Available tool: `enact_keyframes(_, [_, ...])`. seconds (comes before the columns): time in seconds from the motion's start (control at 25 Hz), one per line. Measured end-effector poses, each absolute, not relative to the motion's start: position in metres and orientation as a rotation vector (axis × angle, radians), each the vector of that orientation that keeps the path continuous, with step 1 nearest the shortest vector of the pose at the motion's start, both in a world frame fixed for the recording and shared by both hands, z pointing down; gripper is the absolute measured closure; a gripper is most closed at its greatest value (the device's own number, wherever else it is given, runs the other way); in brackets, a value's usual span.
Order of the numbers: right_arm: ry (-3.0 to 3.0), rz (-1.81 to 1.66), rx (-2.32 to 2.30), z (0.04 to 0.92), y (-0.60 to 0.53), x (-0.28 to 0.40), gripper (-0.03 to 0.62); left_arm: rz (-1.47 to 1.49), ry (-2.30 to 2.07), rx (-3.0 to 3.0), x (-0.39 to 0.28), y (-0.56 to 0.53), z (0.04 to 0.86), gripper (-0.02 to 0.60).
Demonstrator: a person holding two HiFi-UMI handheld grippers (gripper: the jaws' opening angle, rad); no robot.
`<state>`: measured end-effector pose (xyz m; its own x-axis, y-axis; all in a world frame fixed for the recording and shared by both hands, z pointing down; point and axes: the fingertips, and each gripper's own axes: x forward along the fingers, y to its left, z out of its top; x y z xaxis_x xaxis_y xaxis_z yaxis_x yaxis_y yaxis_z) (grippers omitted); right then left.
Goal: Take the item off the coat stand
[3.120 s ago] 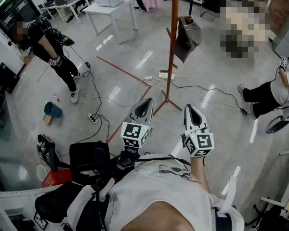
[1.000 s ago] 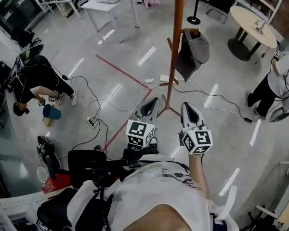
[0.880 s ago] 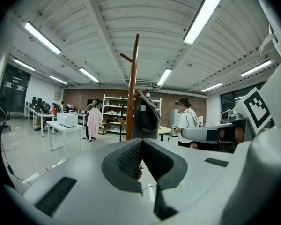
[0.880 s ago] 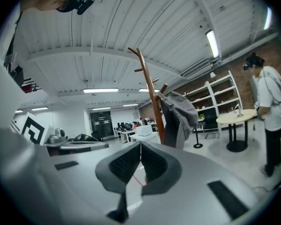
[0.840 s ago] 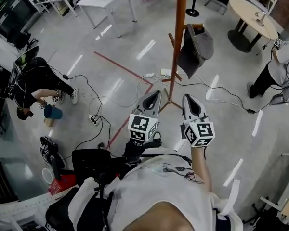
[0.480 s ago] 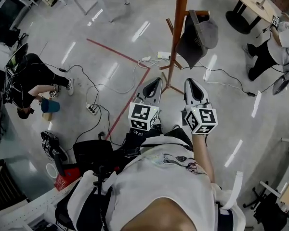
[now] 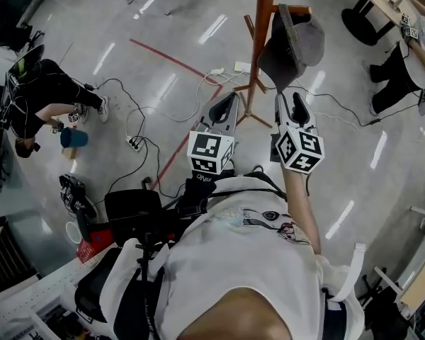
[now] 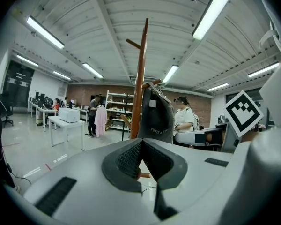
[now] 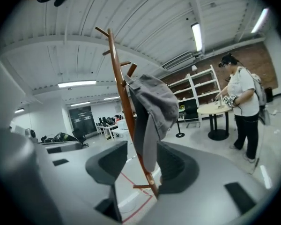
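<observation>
Left claw (image 7: 225, 106) first: its jaws are pressed together at the tips, nothing between them, and in its own view (image 8: 140, 146) they point toward the coat stand without touching it. It hangs low, just beside the stand's foot as seen from the head view, with its marker cube facing up.

Moving right, the coat stand (image 7: 263, 20) rises as one brown wooden pole with short pegs angling off it. On a peg on its right side hangs the grey cap (image 7: 290, 40), crown outward, brim dropping downward; it is on the stand, not in either claw.

And now the right claw (image 7: 292, 105): wide open, jaws well apart. In the right gripper view (image 9: 141, 161) the cap's lower edge hangs down into the gap between the two dark pads, with the pole running behind it. Whether a pad touches the fabric cannot be told; neither jaw is closed on it. From the head view the claw's tips sit just below the cap, right beside the pole.
</observation>
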<state>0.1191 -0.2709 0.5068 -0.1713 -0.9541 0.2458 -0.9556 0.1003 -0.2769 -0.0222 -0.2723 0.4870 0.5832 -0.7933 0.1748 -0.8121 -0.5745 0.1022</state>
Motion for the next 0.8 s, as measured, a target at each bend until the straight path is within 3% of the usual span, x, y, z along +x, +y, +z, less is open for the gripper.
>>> enact_keyframes(0.2, [-2.262, 0.626, 1.983, 0.528, -0.3, 0.124, 0.369, 0.17, -1.357, 2.637, -0.019, -0.275, 0.488, 0.58])
enact_keyframes(0.44, [-2.109, 0.647, 2.015, 0.546, -0.331, 0.128, 0.376, 0.162, -1.383, 2.636, -0.023, -0.28, 0.485, 0.581])
enact_keyframes(0.48, [-2.075, 0.634, 2.032, 0.547, -0.331, 0.131, 0.445, 0.162, -1.388, 2.635, -0.025, -0.28, 0.485, 0.58])
enact_keyframes(0.64, [-1.982, 0.595, 2.119, 0.545, -0.327, 0.153, 0.566, 0.171, -1.405, 2.623, -0.033, -0.283, 0.487, 0.58])
enact_keyframes(0.8, [-1.959, 0.544, 2.196, 0.53, -0.329, 0.174, 0.569, 0.165, -1.41, 2.62, -0.035, -0.288, 0.488, 0.58])
